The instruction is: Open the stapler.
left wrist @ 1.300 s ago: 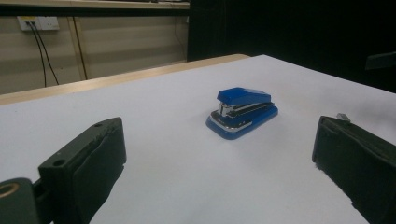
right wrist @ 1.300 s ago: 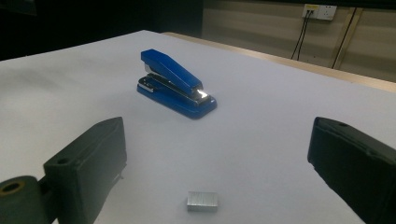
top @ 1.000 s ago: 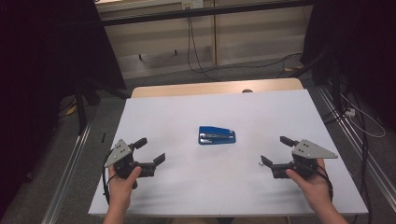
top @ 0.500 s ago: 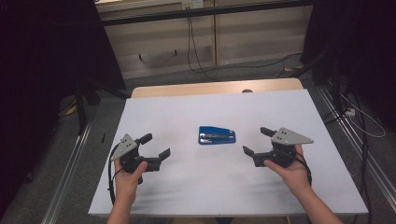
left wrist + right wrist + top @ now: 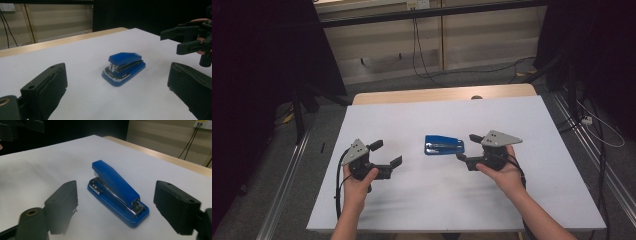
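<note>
Blue against the white desk (image 5: 412, 200), the stapler (image 5: 444, 145) lies flat mid-desk just beside the right gripper (image 5: 466, 148), brought in from the right edge with jaws just narrowed yet apart and empty, while the left gripper (image 5: 387, 153) is held apart, jaws wide.

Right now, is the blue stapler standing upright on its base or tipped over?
Upright: the blue stapler rests flat on its base on the white table, arm on top.

Dim room, evenly lit white table (image 5: 422, 200), soft shadows, near jaws blurred, dark surroundings
</note>
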